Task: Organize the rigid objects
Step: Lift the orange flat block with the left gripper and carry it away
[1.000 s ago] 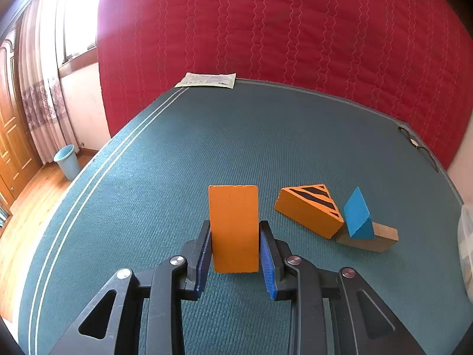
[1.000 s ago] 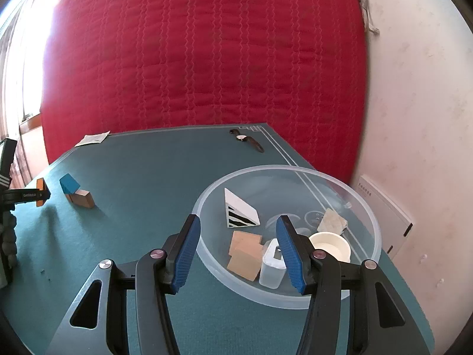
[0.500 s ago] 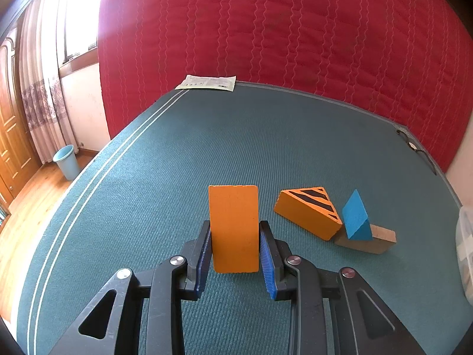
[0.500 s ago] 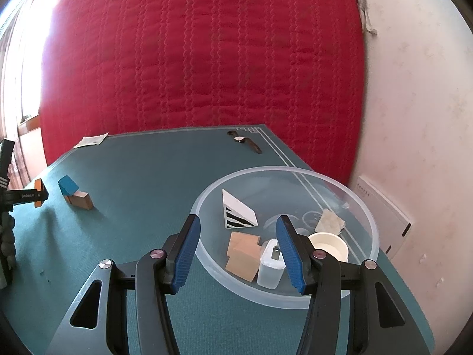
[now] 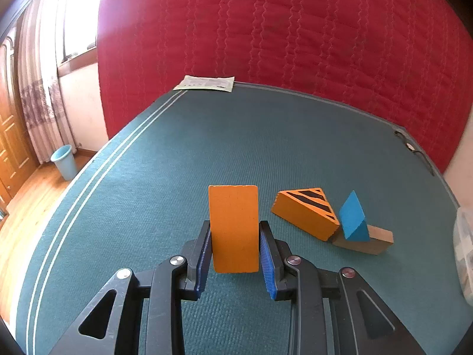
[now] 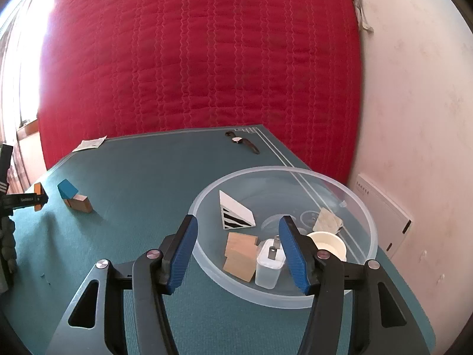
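The table is lying under a green mat, and its left edge, marked by white stripes, is running free toward the paper sheet at the far corner. Between this edge and the orange block the mat is staying bare. The left gripper is clamping this upright orange block between its blue pads. Just to the right of the block a striped orange wedge is lying, touching a blue wedge that is resting on a plain wooden block.

The right gripper is hovering at the near rim of the clear bowl; its jaws have just been opening and nothing is between them. Inside the bowl a white striped wedge, wooden blocks, a white plug and a small white cup are lying. Beyond the bowl, near the far edge, a wristwatch is lying.
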### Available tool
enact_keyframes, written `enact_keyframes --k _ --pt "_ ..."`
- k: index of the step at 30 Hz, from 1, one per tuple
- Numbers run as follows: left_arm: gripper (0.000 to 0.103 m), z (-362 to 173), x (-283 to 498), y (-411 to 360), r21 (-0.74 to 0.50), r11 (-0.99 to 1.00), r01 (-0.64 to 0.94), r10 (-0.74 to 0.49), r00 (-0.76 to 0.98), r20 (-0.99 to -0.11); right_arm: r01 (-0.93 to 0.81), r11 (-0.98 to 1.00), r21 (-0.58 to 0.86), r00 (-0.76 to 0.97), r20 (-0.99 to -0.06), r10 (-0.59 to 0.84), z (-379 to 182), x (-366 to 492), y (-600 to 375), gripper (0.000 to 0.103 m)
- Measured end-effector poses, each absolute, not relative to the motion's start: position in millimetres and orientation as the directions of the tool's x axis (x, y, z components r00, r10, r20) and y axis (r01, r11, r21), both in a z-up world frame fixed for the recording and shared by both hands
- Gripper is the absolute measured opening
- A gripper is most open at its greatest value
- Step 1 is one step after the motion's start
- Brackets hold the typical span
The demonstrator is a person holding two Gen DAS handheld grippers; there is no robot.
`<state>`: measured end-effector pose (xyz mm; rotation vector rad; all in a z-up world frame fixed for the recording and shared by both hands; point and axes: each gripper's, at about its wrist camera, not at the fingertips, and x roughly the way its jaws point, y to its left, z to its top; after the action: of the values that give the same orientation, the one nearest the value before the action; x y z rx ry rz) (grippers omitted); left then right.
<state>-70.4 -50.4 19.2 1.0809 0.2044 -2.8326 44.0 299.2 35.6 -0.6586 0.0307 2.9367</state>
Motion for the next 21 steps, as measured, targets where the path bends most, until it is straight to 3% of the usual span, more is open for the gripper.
enact_keyframes --k 8,13,21 --pt "0.032 20 -55 -40 -0.057 -0.998 0.032 0.015 -0.737 -0.676 -0.047 -0.999 0.024 -0.888 -0.459 0.031 48 39 283 0.059" --pt "0.032 22 -46 -44 -0.073 -0.997 -0.003 0.051 -0.747 -0.663 0.098 -0.987 0.129 -0.848 -0.508 -0.151 60 11 256 0.059" --pt "0.032 22 -42 -57 -0.114 -0.993 -0.008 0.081 -0.752 -0.654 0.402 -0.906 0.135 -0.694 -0.600 -0.398 48 -47 164 0.059"
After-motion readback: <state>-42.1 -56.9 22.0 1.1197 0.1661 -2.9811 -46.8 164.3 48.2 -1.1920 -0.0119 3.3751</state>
